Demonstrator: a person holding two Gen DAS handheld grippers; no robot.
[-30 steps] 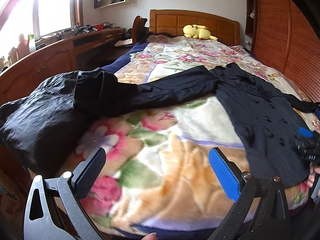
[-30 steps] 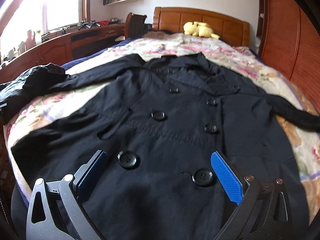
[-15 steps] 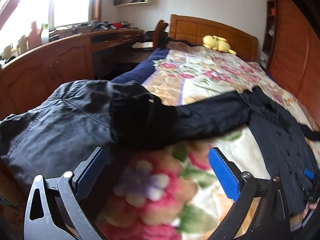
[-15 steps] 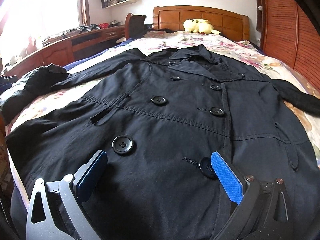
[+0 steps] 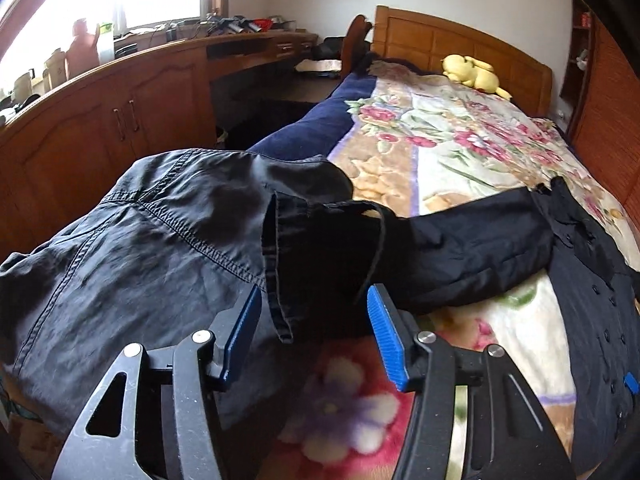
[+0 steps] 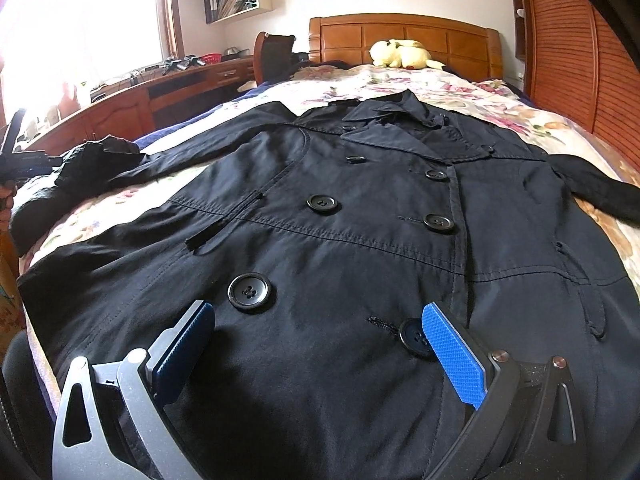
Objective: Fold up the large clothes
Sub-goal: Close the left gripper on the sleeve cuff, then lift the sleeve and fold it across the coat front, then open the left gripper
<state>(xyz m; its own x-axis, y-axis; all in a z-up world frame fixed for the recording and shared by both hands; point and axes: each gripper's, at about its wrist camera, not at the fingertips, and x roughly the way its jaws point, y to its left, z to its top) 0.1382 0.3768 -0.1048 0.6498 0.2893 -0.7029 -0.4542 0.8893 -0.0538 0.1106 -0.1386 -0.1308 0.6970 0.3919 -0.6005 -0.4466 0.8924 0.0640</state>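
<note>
Your left gripper [image 5: 312, 320], jaws closing around the coat's [image 6: 360, 240] cuff [image 5: 288, 264] but not yet pinching, faces a sleeve running rightward; your right gripper [image 6: 316, 344] rests spread apart on the hem.

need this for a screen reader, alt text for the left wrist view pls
The left gripper is closing around the cuff of a black coat's sleeve, which lies across a flowered blanket on a bed. A yellow plush toy sits by the wooden headboard.
</note>
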